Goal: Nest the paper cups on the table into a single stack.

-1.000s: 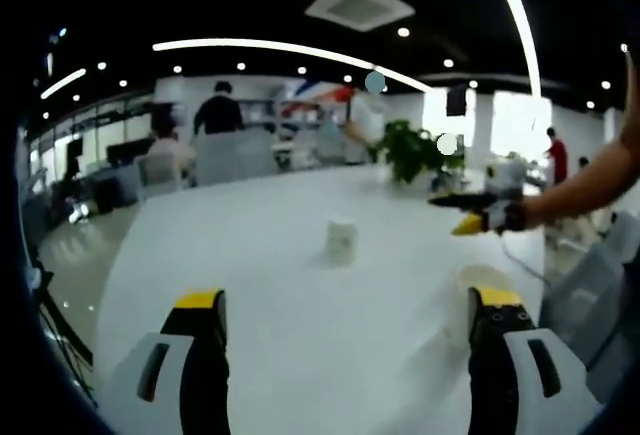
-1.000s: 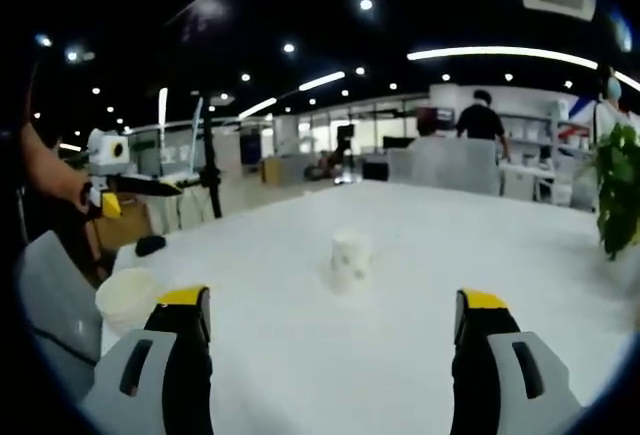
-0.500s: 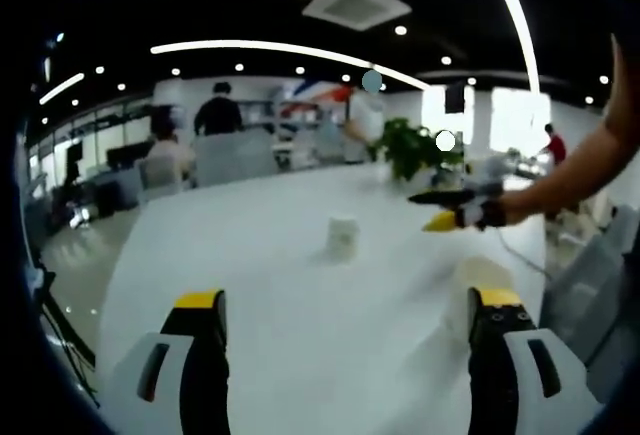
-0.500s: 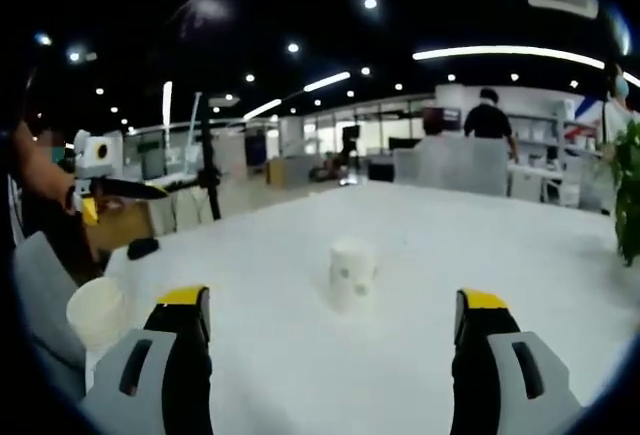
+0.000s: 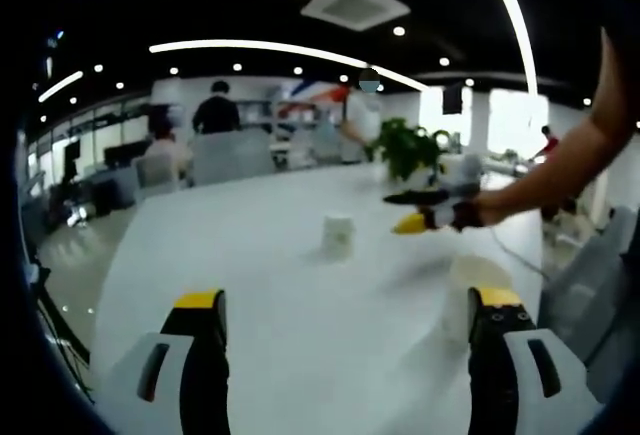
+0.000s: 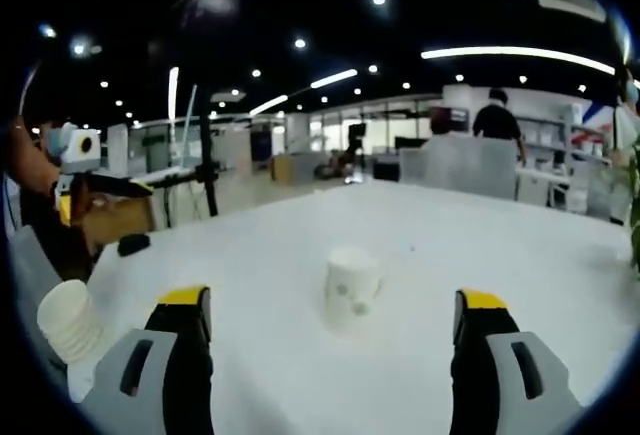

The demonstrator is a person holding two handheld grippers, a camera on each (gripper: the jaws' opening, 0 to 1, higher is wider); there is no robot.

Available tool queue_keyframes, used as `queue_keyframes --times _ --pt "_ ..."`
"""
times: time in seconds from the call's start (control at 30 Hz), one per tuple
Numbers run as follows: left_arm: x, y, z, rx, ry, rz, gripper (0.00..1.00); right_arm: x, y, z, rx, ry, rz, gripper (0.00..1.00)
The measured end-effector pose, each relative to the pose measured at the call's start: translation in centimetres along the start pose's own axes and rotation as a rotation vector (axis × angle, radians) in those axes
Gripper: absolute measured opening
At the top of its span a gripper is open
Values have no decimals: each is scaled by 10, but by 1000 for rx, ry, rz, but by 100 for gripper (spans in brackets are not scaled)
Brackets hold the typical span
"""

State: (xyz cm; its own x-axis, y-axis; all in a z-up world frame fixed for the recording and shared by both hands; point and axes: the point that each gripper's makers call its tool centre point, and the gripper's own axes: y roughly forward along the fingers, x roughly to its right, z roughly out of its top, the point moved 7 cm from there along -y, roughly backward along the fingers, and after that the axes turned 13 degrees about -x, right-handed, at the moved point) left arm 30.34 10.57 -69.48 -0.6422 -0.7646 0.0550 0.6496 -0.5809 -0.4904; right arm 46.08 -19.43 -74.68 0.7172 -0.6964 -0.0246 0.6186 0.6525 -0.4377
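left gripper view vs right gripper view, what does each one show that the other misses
Left gripper view: the right gripper reaching in over the table, and a plant.

Right gripper view: a ribbed cup stack near the table's edge, a small dark thing on the table, and the left gripper.

Both: the white table and the single paper cup standing on it.

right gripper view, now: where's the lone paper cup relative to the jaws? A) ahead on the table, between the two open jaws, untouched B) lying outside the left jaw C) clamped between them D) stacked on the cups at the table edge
A: the lone paper cup stands on the white table ahead of the right gripper, whose jaws are spread wide and clear of it; the cup stack sits apart at the left edge.
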Motion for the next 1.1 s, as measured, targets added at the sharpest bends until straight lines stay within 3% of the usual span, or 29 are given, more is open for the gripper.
queue_keyframes --times 0.73,1.1 --pt "10 5 -7 -11 -17 -16 99 18 61 12 -27 -34 10 96" --pt "10 4 -12 -22 -25 -14 98 28 78 10 5 30 -27 95"
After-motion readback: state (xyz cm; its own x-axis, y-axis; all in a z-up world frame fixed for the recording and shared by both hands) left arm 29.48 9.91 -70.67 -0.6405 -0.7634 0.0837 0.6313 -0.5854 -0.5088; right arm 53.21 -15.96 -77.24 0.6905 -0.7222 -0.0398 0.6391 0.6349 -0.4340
